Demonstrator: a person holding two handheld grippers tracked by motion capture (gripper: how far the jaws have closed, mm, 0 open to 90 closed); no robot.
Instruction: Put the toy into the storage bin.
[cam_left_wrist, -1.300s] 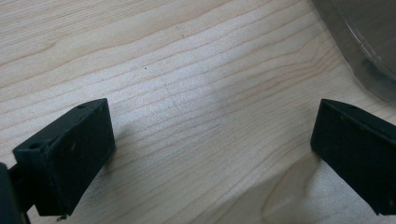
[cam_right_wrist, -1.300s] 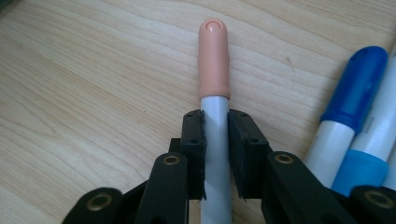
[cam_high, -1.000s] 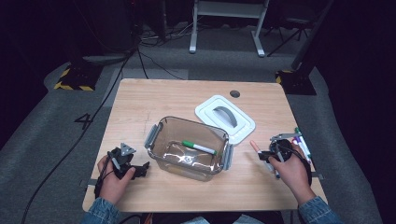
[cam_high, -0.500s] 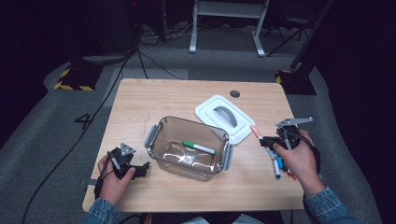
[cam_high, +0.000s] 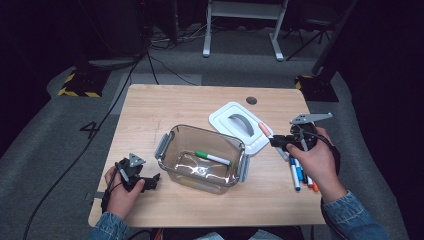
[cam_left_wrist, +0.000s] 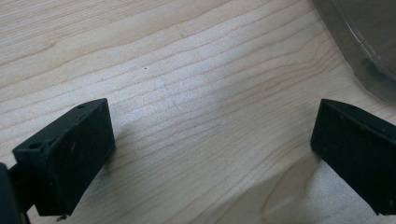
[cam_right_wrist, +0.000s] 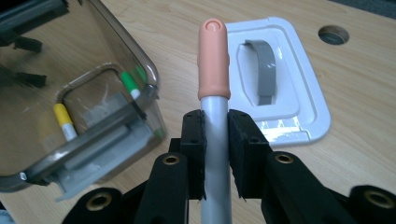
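Note:
A clear plastic container (cam_high: 200, 181) with grey latches stands mid-table, and a green-capped marker (cam_high: 212, 157) lies inside it. In the right gripper view a yellow-capped marker (cam_right_wrist: 63, 122) also lies in the container (cam_right_wrist: 112, 135). My right gripper (cam_high: 277, 141) hovers above the table right of the container, shut on a white marker with a peach cap (cam_high: 264, 128). The cap (cam_right_wrist: 214, 60) sticks out past the fingers (cam_right_wrist: 192, 140) toward the lid. My left gripper (cam_high: 152, 181) rests open on the table left of the container, with bare wood between its jaws (cam_left_wrist: 210, 144).
A white lid (cam_high: 222, 117) with a grey handle lies behind and right of the container. Several loose markers (cam_high: 297, 172) with blue and orange caps lie near the table's right edge under my right hand. A round hole (cam_high: 251, 100) sits at the table's back.
My right gripper has lifted off the marker pile at the right edge with the peach-capped marker and moved up and slightly toward the container. The left gripper has stayed still.

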